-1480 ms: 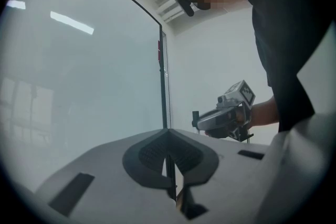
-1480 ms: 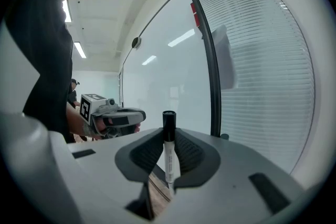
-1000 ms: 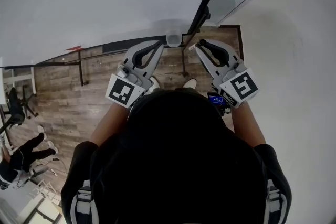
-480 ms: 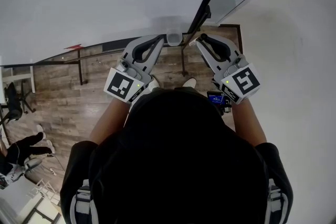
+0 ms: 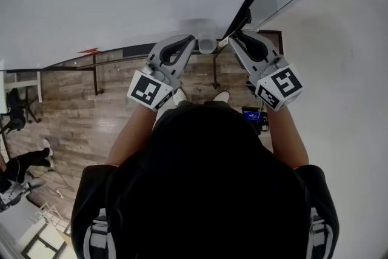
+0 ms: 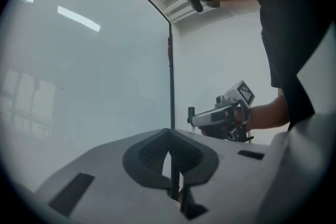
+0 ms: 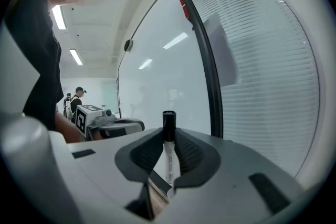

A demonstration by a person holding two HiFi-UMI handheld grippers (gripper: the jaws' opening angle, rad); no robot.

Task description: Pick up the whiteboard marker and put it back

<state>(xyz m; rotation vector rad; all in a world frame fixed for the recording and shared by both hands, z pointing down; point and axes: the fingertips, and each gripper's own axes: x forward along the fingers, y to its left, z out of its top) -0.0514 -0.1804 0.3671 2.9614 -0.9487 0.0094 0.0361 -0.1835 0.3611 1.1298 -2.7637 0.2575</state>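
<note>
Right tool (image 7: 169,132): clamped on whiteboard marker (image 7: 168,153), long axis upright, cap up.
Left tool (image 6: 169,136): closed, empty.
Whiteboard (image 7: 157,60): near, ahead.

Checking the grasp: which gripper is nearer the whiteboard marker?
Right. The right gripper has the whiteboard marker upright between its jaws; the left gripper is alongside, jaws together, not touching it.

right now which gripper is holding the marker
The right gripper: the whiteboard marker is clamped upright between its jaws, while the left gripper is shut on nothing.
</note>
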